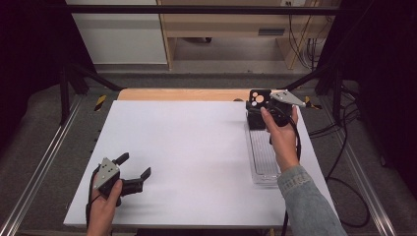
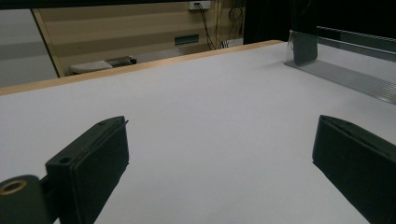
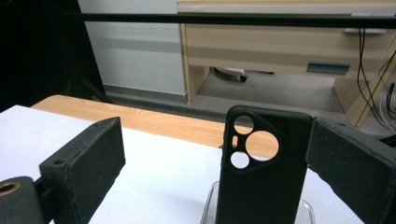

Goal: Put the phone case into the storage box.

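Upright black phone case (image 3: 264, 177) between spread jaws

In the right gripper view, the bottom edge cut off the lower part of the black case (image 3: 261, 172) and most of the clear tray (image 3: 208, 205) beneath it. From above, a hand (image 1: 281, 132) hid the tray's (image 1: 263, 167) far end. In the left gripper view, the tray (image 2: 345, 74) ran off at the right edge.

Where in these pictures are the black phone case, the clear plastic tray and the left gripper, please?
black phone case (image 3: 261, 186): right gripper view, on its plain back below the camera cutouts.
clear plastic tray (image 1: 263, 157): high view, on its ribbed floor.
left gripper (image 1: 134, 165): high view, midway between its open fingers.
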`<move>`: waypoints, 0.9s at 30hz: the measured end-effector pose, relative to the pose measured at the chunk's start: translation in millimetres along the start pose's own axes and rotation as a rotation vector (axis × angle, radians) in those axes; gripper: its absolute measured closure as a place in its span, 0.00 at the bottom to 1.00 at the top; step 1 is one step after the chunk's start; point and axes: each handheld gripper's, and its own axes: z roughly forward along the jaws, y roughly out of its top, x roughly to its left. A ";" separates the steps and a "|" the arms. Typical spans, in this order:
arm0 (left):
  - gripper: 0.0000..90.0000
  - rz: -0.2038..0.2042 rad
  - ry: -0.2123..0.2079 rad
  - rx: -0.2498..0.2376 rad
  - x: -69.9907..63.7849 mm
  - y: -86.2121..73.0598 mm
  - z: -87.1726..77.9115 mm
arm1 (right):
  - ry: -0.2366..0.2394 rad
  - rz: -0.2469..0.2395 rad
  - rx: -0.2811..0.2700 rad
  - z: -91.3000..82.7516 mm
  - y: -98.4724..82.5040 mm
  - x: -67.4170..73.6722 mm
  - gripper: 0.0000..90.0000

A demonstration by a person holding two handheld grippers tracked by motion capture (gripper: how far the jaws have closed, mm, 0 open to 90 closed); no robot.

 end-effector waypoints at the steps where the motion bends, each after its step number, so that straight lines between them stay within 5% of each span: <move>1: 0.04 0.000 0.000 0.000 -0.1 0.0 0.0 | 0.000 0.002 -0.003 -0.6 0.2 0.6 0.04; 27: 0.04 0.003 -0.001 0.004 0.4 -0.3 0.8 | 0.012 -0.022 -0.057 -12.4 4.2 7.2 0.05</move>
